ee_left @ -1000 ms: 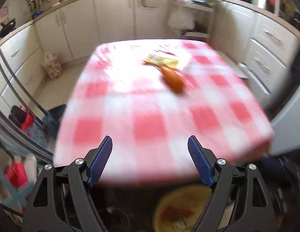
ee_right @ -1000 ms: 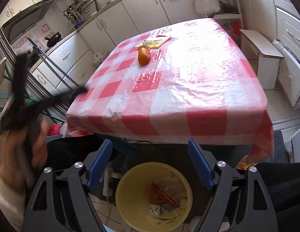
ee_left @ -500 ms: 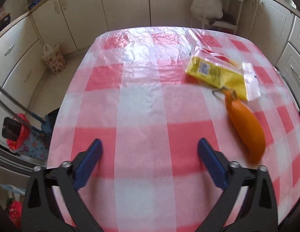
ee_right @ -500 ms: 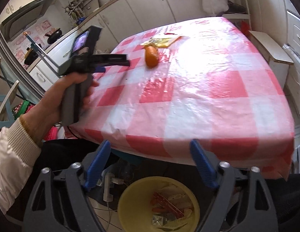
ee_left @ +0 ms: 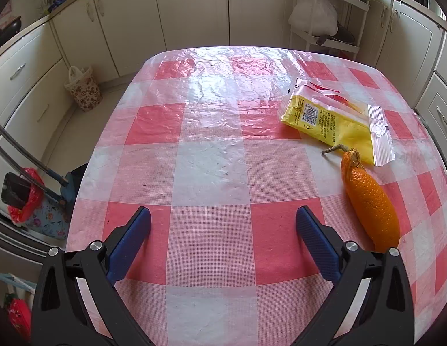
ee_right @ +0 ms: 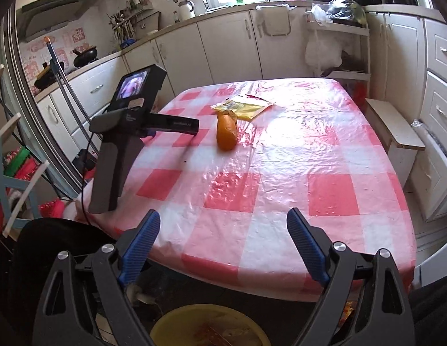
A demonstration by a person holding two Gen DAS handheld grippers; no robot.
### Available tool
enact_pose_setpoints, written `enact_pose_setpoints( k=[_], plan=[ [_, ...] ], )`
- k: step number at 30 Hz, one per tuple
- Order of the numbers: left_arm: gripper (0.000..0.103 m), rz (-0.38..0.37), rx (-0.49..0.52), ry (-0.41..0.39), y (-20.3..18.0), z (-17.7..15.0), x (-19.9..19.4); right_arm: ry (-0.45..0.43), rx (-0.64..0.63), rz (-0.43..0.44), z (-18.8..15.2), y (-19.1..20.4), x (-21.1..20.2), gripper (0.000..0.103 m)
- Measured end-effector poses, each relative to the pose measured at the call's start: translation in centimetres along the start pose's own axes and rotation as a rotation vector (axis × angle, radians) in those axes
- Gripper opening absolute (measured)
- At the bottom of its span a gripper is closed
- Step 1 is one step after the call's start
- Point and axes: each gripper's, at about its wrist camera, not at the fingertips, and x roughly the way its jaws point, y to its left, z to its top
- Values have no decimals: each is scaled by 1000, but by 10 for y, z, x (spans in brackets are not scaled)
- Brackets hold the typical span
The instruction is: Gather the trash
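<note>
A shiny, crinkly plastic cloth with red and white squares is covering the tabletop (ee_left: 212, 173). A long, bumpy orange peel (ee_left: 370, 201) with a dry stem is lying on the right side, touching a flat yellow wrapper (ee_left: 327, 124) just beyond it. The left gripper (ee_left: 223, 227) is hovering with fingers spread wide, holding nothing. The right gripper (ee_right: 223, 239) is spread too, near a round yellow bin (ee_right: 209, 328).

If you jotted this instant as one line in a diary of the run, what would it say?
left tongs: open, empty, over table | right tongs: open, empty | orange peel, yellow wrapper: on table | bin: below
</note>
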Motion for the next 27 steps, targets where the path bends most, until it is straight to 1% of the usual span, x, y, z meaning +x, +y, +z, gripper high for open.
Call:
enact_pose_setpoints(
  k=[8, 10, 13, 15, 24, 27],
  plan=[
    [97, 0, 0, 0, -1, 1, 0, -50, -122, -47, 6, 26, -1, 86],
    [97, 0, 0, 0, -1, 1, 1, -52, -144, -59, 5, 30, 0, 87],
    [97, 0, 0, 0, -1, 1, 0, -32, -166, -79, 3, 31, 4, 88],
    [97, 0, 0, 0, 0, 0, 0, -20, -159, -83, 2, 29, 6, 88],
    [97, 1, -1, 0, 0, 1, 0, -22, -69, -92, 4, 11, 6, 88],
    [97, 0, -1, 0, 0, 1, 0, -31, -60, -93, 5, 10, 3, 90]
  ],
)
